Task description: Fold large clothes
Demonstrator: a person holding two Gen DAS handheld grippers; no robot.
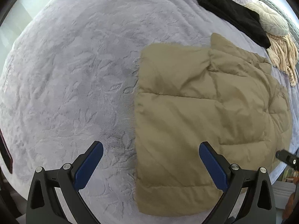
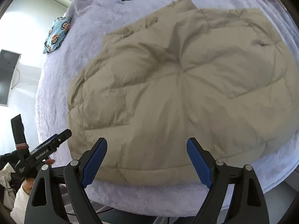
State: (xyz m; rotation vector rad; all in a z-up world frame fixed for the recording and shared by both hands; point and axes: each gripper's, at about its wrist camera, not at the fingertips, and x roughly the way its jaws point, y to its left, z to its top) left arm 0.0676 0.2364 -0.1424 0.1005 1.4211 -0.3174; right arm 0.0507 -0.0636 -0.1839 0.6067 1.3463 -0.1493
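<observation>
A tan quilted puffer jacket (image 1: 209, 112) lies folded flat on the lilac plush bed cover (image 1: 74, 74). In the right wrist view the jacket (image 2: 177, 85) fills the middle of the picture. My left gripper (image 1: 151, 150) hangs open over the jacket's left edge, nothing between its blue pads. My right gripper (image 2: 147, 145) stands open above the jacket's near edge, its jaws wide and empty. The left gripper (image 2: 54, 141) shows as a black tool at the lower left of the right wrist view, held by a hand. The right gripper's tip (image 1: 286, 157) peeks in at the right edge.
A black garment (image 1: 231, 15) lies at the back right of the bed, beside a grey knitted item (image 1: 271, 20) and a cream striped knit (image 1: 284, 56). A blue patterned cloth (image 2: 56, 33) sits at the far left corner. The bed's near edge (image 2: 149, 201) runs below my right gripper.
</observation>
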